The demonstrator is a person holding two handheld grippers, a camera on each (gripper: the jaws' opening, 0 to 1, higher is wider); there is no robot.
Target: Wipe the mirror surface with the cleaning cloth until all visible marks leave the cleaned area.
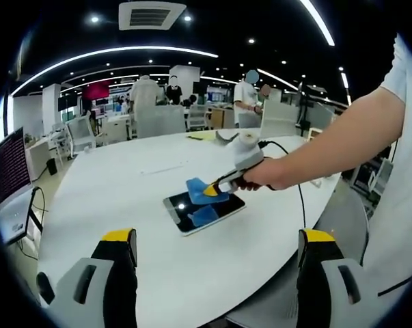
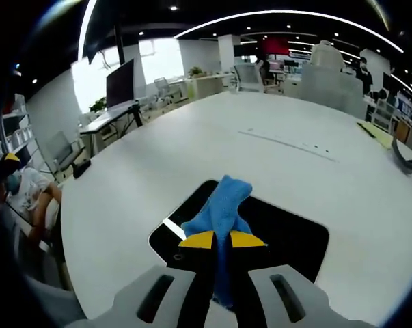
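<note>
A dark rectangular mirror [image 1: 184, 210] lies flat on the white round table [image 1: 124, 184]. A blue cleaning cloth [image 1: 200, 187] rests on the mirror's far edge, and its reflection shows in the glass. My right gripper [image 1: 214, 190], held by a person's hand [image 1: 264, 174], is shut on the cloth. In the right gripper view the yellow-tipped jaws of the right gripper [image 2: 223, 240] pinch the cloth [image 2: 223, 201], which drapes forward over the mirror [image 2: 291, 236]. My left gripper [image 1: 219, 238] hangs wide open above the near table edge, well short of the mirror, holding nothing.
A cable [image 1: 296, 171] runs from the right gripper across the table. Yellow paper [image 2: 373, 131] and a grey object [image 2: 405, 156] lie near the far edge. Chairs, desks, a monitor [image 1: 11, 167] and several people stand around the office.
</note>
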